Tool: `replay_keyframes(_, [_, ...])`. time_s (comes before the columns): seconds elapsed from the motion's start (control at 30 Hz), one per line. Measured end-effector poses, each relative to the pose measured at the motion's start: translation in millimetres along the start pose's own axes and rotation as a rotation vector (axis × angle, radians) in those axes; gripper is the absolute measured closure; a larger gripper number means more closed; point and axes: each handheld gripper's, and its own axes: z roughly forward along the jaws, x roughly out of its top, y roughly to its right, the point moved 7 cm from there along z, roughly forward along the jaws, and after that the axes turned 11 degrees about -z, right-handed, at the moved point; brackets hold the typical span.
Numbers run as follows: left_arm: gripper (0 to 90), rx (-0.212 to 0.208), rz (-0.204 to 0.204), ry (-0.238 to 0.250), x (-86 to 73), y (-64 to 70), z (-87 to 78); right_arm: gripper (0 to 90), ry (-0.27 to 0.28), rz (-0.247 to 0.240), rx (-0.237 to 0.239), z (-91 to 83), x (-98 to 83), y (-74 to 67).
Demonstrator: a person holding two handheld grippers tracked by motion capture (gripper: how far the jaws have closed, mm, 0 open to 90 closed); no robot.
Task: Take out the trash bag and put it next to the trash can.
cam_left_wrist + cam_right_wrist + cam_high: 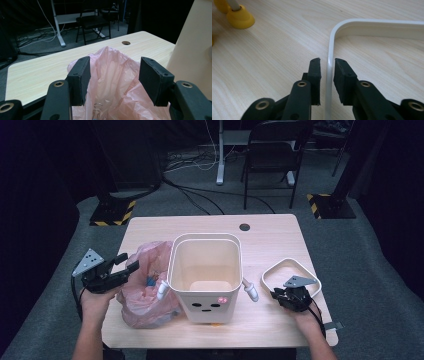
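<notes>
We see the right gripper [327,62] low on the table [280,235], its jaws on both sides of the white ring [329,75]. There is still a thin gap on each side, so it is not pinching yet. The far part of the ring is cut off at the picture's edge. The left gripper [113,75] is wide open, with the pink bag [112,82] between its jaws but untouched. A metal clip [97,110] peeks out below, half cut off. The white bin [205,270] stands in the middle, hiding part of the bag.
</notes>
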Motion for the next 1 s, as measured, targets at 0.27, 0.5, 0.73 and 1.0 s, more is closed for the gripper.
replay_keyframes(0.27, [42.4,-0.003,-0.001,-0.002,-0.9,0.3,1.7,81.5,-0.046,0.020,0.016,5.5,-5.9,1.1])
replay_keyframes(0.5, [42.4,-0.007,0.003,-0.003,-0.8,1.7,2.0,84.2,-0.064,0.019,0.011,6.2,-5.5,2.0])
replay_keyframes(0.73, [42.4,-0.007,0.005,-0.005,-1.1,1.7,2.2,84.3,-0.043,0.009,0.006,0.7,1.8,1.1])
replay_keyframes(1.0, [42.4,-0.004,0.005,0.000,-0.5,2.0,1.5,84.3,0.006,-0.004,-0.005,-10.1,11.3,-0.8])
